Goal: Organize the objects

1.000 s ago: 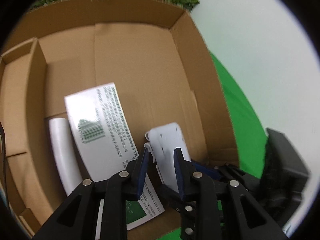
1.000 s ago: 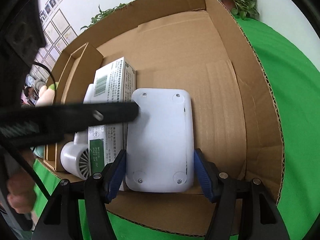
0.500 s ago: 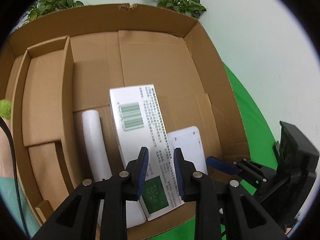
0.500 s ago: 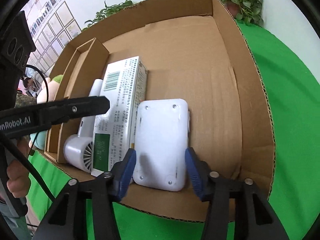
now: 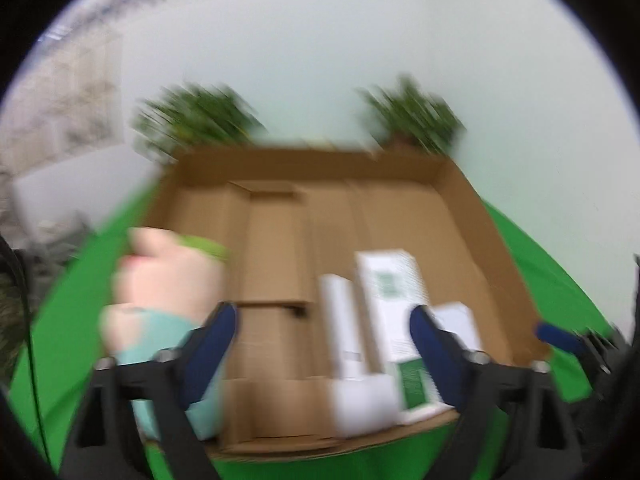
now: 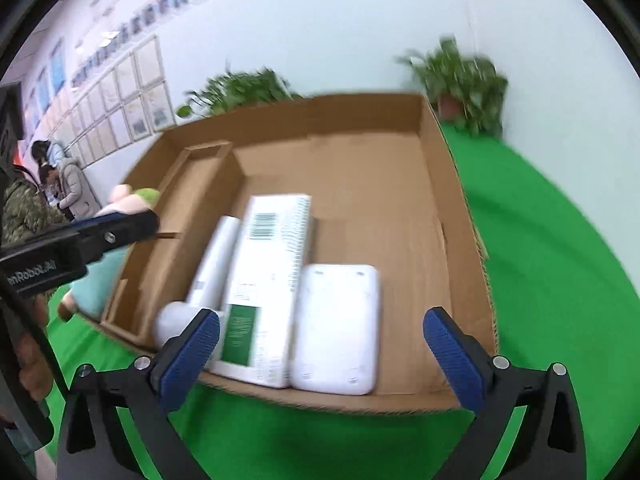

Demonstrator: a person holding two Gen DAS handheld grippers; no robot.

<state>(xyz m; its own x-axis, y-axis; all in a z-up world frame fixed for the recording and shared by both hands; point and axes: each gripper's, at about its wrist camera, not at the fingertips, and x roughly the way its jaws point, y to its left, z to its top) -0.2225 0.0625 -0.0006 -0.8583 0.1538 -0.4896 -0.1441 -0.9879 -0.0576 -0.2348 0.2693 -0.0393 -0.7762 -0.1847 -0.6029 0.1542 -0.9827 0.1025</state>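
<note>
A white rounded device (image 6: 335,328), a white-and-green printed carton (image 6: 266,300) and a white hair dryer (image 6: 200,288) lie side by side, touching, along the near wall of an open cardboard box (image 6: 452,216) on green cloth (image 6: 560,280). A pink-and-teal plush toy (image 5: 164,292) sits just outside the box's left wall. Both the left gripper (image 5: 322,344) and the right gripper (image 6: 320,356) hover near the box's front edge, fingers spread wide, holding nothing.
</note>
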